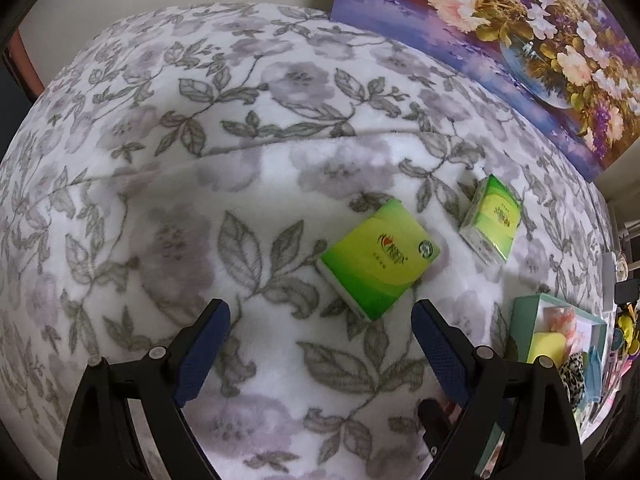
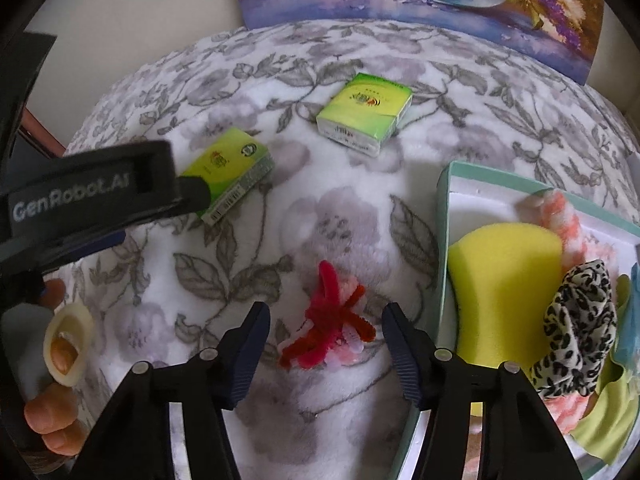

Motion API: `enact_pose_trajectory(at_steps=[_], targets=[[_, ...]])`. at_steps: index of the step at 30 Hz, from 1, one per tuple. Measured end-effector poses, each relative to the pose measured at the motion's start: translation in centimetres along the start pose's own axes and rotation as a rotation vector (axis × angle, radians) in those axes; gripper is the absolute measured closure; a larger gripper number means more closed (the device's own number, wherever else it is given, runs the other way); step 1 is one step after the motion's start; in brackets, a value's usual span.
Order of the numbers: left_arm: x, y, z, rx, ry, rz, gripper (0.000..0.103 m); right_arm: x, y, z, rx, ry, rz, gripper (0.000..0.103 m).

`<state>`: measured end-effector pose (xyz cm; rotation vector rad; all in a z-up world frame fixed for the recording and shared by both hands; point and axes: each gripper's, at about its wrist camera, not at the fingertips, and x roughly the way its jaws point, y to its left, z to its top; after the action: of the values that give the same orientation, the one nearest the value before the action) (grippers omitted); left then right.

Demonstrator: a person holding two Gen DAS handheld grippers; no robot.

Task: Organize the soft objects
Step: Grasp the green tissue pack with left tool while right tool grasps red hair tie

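The right hand-held gripper (image 2: pixel 326 344) is held open astride a pipe-cleaner bundle (image 2: pixel 334 316), pads not yet touching it. The bundle, red and pink and fuzzy, lies on the bed (image 2: pixel 168 320) just beside the box (image 2: pixel 442 208). It is judged light and springy, best pinched at its knotted middle. The left hand-held gripper (image 1: pixel 320 334) is open over a green pack (image 1: pixel 380 258).

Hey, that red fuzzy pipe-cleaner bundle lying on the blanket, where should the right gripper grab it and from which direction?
Probably at the knotted middle of the red pipe-cleaner bundle, coming from above. The stems splay out from that knot, and the right gripper already straddles it, pads not yet touching.
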<state>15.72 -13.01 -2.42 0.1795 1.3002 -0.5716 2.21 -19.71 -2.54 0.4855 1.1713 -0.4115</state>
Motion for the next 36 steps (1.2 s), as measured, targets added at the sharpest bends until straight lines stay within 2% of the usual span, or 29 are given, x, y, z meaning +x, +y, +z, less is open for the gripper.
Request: enact_pose_trajectory(at_steps=[6, 11, 14, 17, 19, 22, 24, 26, 36], targets=[[1.0, -0.6, 0.9, 0.051, -0.049, 0.023, 0.011, 0.4, 0.1, 0.1, -0.003, -0.005, -0.008, 0.050], [1.6, -1.4, 1.2, 0.084, -0.062, -0.015, 0.011, 0.5, -0.1, 0.2, -0.002, -0.006, -0.006, 0.054], [2.0, -2.4, 1.1, 0.122, -0.082, 0.010, 0.011, 0.6, -0.4, 0.4, -0.008, -0.007, -0.009, 0.055], [2.8, -2.8, 1.0, 0.138, -0.077, 0.030, 0.011, 0.7, -0.1, 0.3, -0.006, -0.009, -0.006, 0.055], [3.4, -2.8, 1.0, 0.135, -0.063, 0.019, 0.012, 0.6, -0.1, 0.2, -0.008, -0.010, -0.004, 0.055], [3.5, -2.9, 0.8, 0.142, -0.078, 0.030, 0.018, 0.7, -0.1, 0.3, -0.012, -0.011, -0.004, 0.055], [3.2, -2.9, 0.9, 0.145, -0.088, 0.022, 0.031, 0.8, 0.0, 0.3, -0.015, -0.011, -0.005, 0.055], [3.0, -3.0, 0.9, 0.145, -0.095, 0.019, 0.037, 0.8, 0.0, 0.3, -0.016, -0.010, -0.006, 0.055], [2.4, -2.3, 0.4, 0.120, -0.063, 0.003, 0.039, 0.6, 0.1, 0.2, -0.024, 0.000, -0.013, 0.056]])
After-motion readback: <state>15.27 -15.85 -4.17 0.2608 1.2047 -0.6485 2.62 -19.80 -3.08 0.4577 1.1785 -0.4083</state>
